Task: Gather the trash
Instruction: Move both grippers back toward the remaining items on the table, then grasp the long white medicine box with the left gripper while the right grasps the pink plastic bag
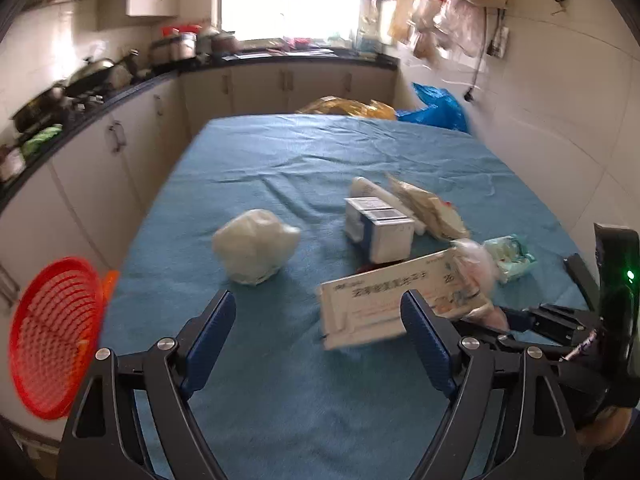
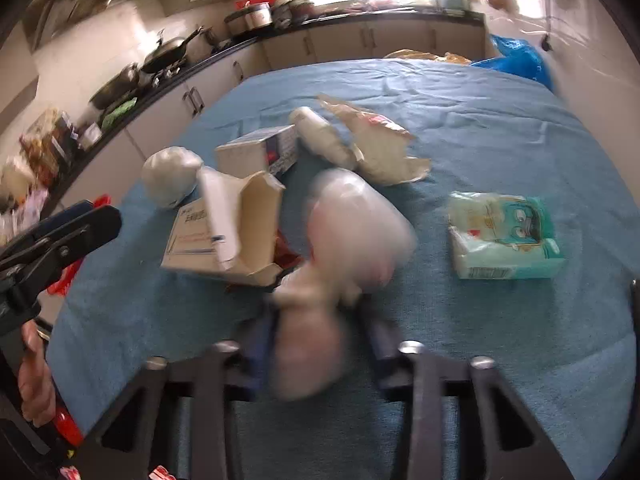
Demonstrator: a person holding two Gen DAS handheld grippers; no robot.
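Observation:
Trash lies on a table under a blue cloth [image 1: 280,160]: a crumpled white bag [image 1: 254,246], a small white box [image 1: 380,228], a white bottle [image 1: 376,192], a torn paper wrapper [image 1: 428,208], a tissue pack [image 1: 510,258] and an open flat carton [image 1: 384,304]. My left gripper [image 1: 318,298] stands open above the cloth with nothing between its fingers, the carton just beyond its right finger. My right gripper [image 2: 316,320] is shut on a translucent pinkish plastic bag [image 2: 352,224], which is blurred. The carton [image 2: 224,224] lies just left of that bag and the tissue pack [image 2: 504,236] to its right.
A red plastic basket [image 1: 52,336] hangs off the table's left edge. Kitchen cabinets and a counter with pans [image 1: 88,76] run along the left and back. Yellow [image 1: 348,108] and blue bags [image 1: 436,108] sit behind the table's far edge. A tiled wall is on the right.

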